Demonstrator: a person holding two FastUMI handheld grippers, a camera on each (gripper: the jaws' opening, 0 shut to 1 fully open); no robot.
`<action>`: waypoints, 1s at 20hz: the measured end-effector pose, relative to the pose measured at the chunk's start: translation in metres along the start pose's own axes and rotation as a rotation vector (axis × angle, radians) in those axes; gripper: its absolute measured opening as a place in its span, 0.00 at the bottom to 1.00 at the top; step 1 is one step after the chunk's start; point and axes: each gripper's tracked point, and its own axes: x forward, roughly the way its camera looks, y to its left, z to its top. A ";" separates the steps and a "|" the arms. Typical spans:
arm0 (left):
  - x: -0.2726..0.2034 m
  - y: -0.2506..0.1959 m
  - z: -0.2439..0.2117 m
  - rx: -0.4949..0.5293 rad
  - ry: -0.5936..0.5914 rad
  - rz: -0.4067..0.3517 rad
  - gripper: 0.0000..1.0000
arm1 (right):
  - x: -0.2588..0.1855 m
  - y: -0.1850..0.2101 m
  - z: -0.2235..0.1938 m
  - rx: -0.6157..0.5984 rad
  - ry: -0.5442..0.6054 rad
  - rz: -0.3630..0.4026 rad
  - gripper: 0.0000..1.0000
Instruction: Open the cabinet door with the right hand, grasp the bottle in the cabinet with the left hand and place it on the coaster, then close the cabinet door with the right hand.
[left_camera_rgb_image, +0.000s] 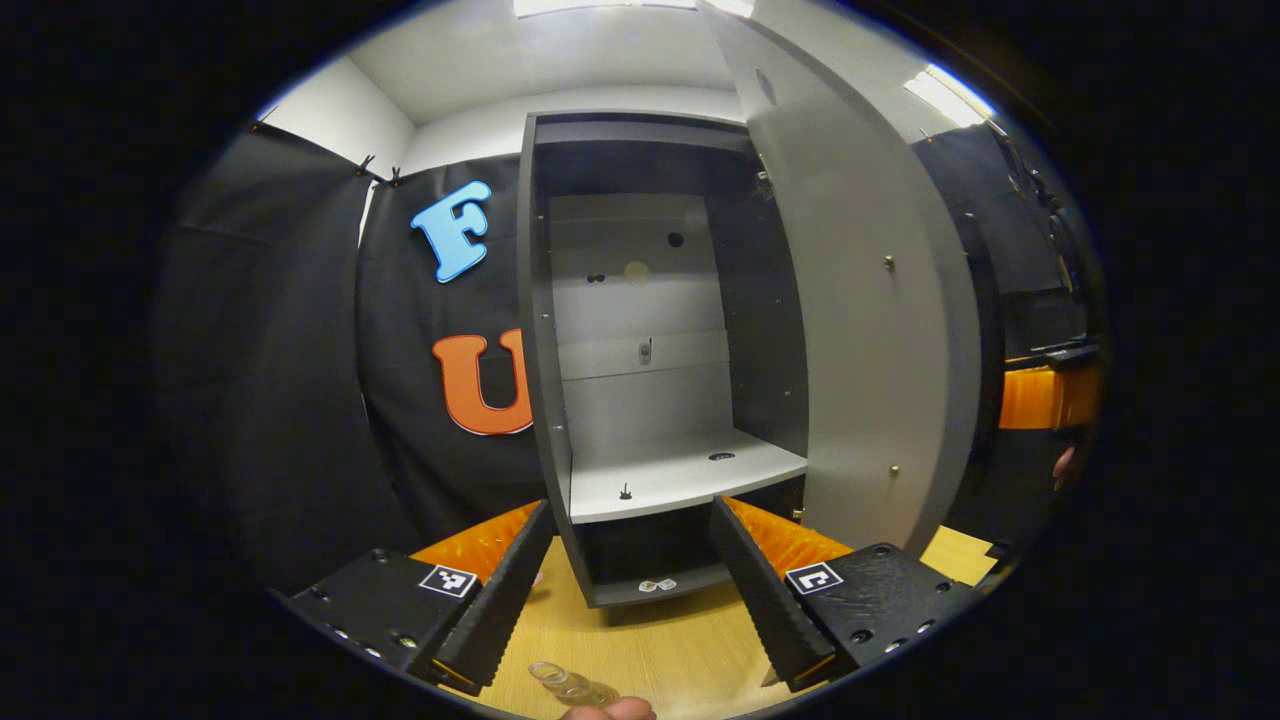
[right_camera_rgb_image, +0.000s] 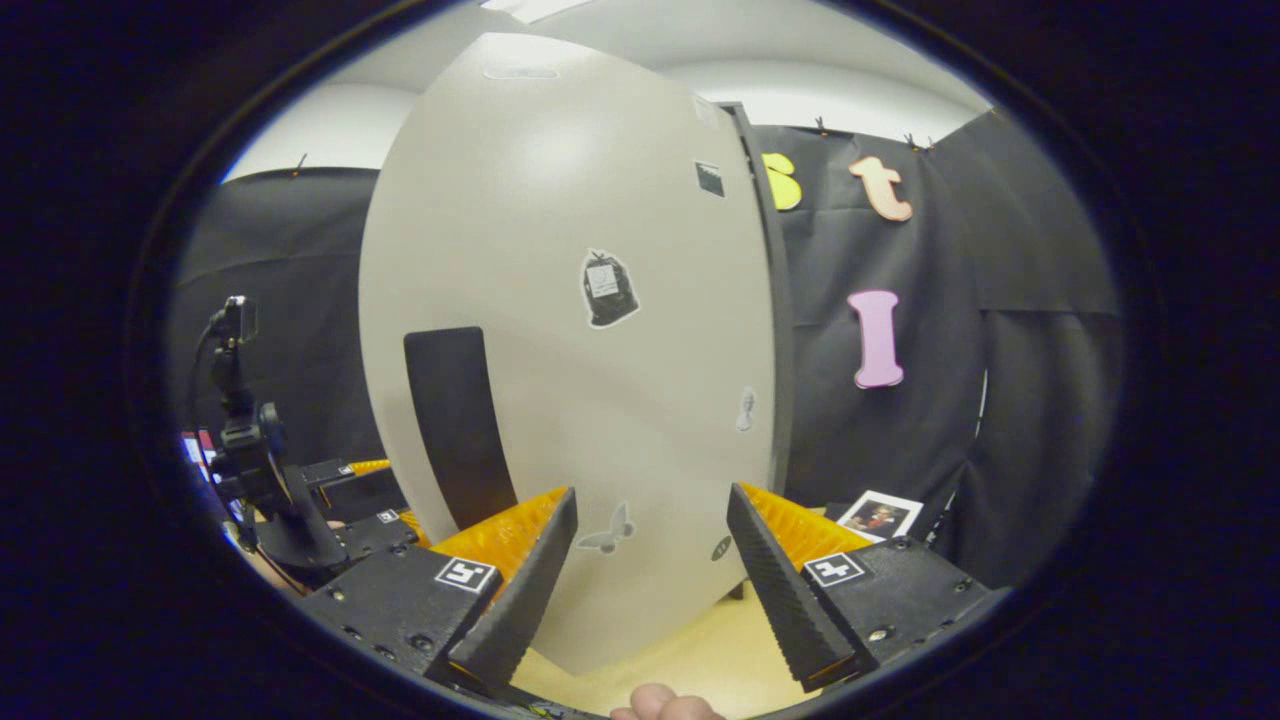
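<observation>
The bottle (left_camera_rgb_image: 572, 686), clear, is seen lying at the bottom edge of the left gripper view on the wooden surface (left_camera_rgb_image: 660, 650), just ahead of a fingertip and in front of the cabinet (left_camera_rgb_image: 640, 400). The cabinet door (left_camera_rgb_image: 860, 330) is swung wide open; a pale shelf (left_camera_rgb_image: 680, 480) is seen inside. The left hand-held gripper (left_camera_rgb_image: 632, 590) is held with fingers apart, nothing between them. The right hand-held gripper (right_camera_rgb_image: 650, 585) is also spread apart, facing the door's outer face (right_camera_rgb_image: 560, 330), not touching it.

clear object (left_camera_rgb_image: 572, 684) cut off at bottom edge, kind unclear; door stickers (right_camera_rgb_image: 608, 288) too small to read
</observation>
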 end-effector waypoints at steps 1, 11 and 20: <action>0.003 0.008 -0.003 -0.003 0.008 0.000 0.96 | 0.009 0.010 0.001 -0.003 0.002 0.016 0.92; 0.021 0.076 -0.013 -0.020 0.006 0.014 0.96 | 0.051 0.056 0.005 -0.087 0.012 0.006 0.94; 0.041 0.073 -0.008 -0.013 -0.031 0.059 0.92 | 0.040 0.016 -0.010 -0.055 0.034 -0.095 0.95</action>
